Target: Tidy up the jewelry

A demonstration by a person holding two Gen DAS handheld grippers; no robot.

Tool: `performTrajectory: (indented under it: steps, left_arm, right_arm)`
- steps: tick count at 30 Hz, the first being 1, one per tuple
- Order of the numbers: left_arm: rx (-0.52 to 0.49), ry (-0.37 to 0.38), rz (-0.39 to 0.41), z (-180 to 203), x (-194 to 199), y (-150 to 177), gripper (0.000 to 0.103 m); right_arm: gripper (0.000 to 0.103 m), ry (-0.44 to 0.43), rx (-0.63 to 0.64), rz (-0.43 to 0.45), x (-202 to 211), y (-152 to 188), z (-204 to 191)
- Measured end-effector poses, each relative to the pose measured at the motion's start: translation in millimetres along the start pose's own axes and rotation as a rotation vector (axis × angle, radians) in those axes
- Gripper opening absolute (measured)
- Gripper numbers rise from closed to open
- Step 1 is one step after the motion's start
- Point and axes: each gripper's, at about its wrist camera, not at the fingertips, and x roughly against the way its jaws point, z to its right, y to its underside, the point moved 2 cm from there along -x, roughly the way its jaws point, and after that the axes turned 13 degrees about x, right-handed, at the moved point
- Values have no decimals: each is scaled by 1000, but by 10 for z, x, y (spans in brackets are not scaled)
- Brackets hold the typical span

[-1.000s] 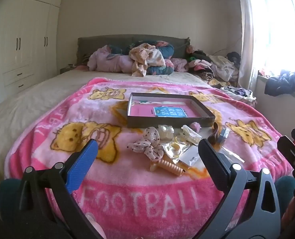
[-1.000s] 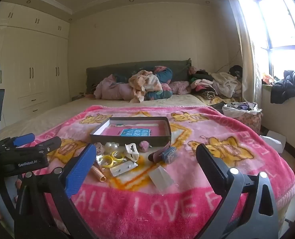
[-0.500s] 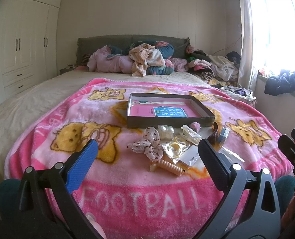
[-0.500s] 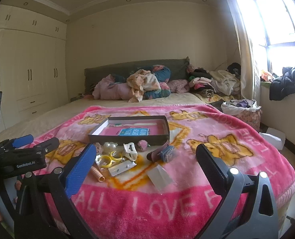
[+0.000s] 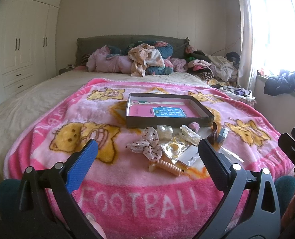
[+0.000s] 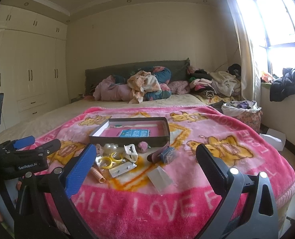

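A shallow dark box [image 5: 168, 120] [image 6: 127, 140] with a pink lining and a blue card sits on the pink blanket. In front of it lies a scatter of accessories: a dotted bow scrunchie [image 5: 145, 147], a peach spiral hair tie [image 5: 170, 167] [image 6: 97, 174], yellow rings in a clear bag [image 5: 175, 149] [image 6: 109, 159], a white claw clip [image 5: 189, 134] [image 6: 131, 151], a pink pompom [image 6: 143, 146] and a blue clip [image 6: 168, 155]. My left gripper [image 5: 147, 155] is open, short of the pile. My right gripper [image 6: 145, 155] is open too, empty.
The pink blanket [image 5: 127, 191] covers the foot of a bed; heaped clothes [image 5: 147, 61] lie by the headboard. White wardrobes [image 6: 27, 75] stand at left, a window [image 6: 282, 29] and a laundry basket [image 6: 243, 111] at right. A clear packet [image 6: 160, 177] lies near the right gripper.
Both wrist views have tilted slightly, so the bed and box sit a little lower in frame. Nothing on the blanket has moved and both grippers stay open.
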Motion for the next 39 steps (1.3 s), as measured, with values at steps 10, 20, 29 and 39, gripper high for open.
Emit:
performTrajectory:
  steps: [10, 20, 29, 39]
  left_arm:
    - [-5, 6, -4, 47, 13, 16, 92]
    - [-4, 5, -5, 59, 17, 26, 92]
    - [7, -4, -32, 15, -67, 60, 92]
    - [68, -38, -82, -303, -313, -17, 92]
  right_arm:
    - [97, -1, 0, -1, 0, 0, -1]
    - [97, 0, -2, -1, 0, -5, 1]
    - [97, -14, -8, -17, -43, -9, 9]
    - [97, -51, 2, -58, -299, 18, 3]
